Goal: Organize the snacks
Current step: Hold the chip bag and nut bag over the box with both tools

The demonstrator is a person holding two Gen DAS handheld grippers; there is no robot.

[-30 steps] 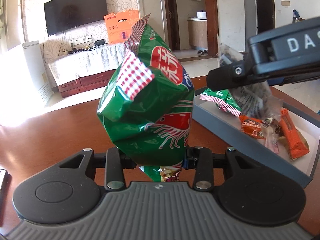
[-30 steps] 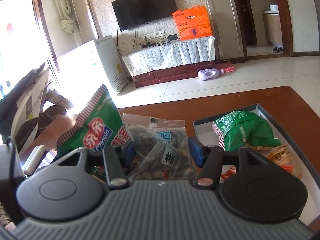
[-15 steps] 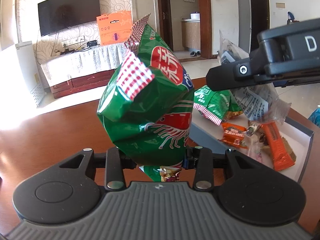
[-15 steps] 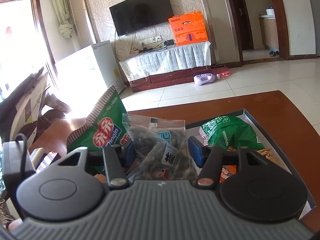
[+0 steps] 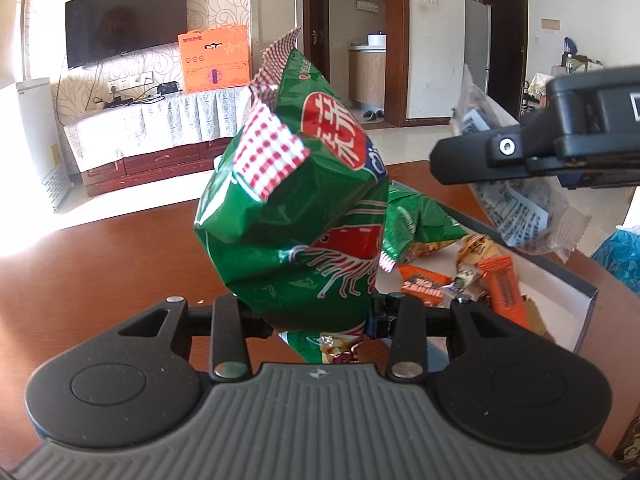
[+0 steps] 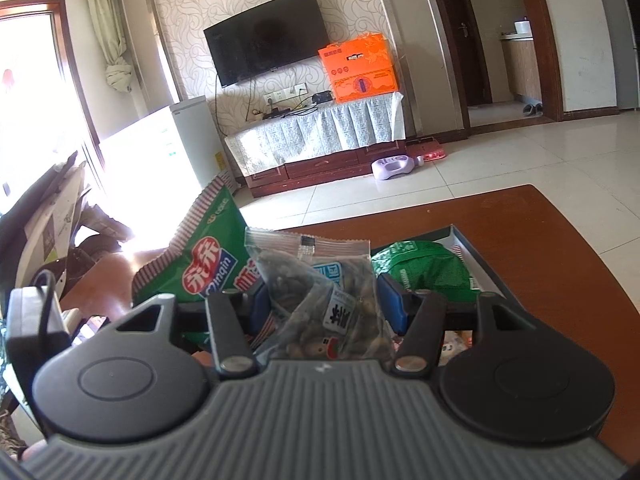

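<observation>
My left gripper point(image 5: 312, 312) is shut on a green chip bag point(image 5: 296, 208) with a red checked top edge, held upright above the brown table. My right gripper point(image 6: 320, 300) is shut on a clear packet of seeds point(image 6: 324, 296), held over the grey tray point(image 6: 476, 252). In the left wrist view the right gripper point(image 5: 520, 152) and its clear packet point(image 5: 520, 208) hang over the tray point(image 5: 584, 292) at the right. The green chip bag also shows in the right wrist view point(image 6: 208, 260), left of the packet.
The tray holds another green bag point(image 5: 420, 224), orange bars point(image 5: 504, 288) and small wrapped snacks. The brown wooden table point(image 5: 100, 264) spreads to the left. A blue bag point(image 5: 620, 256) lies beyond the tray at the far right. A TV stand stands across the room.
Both grippers have moved right toward and over the tray, still holding their bags. More of the tray's contents show in the left wrist view.
</observation>
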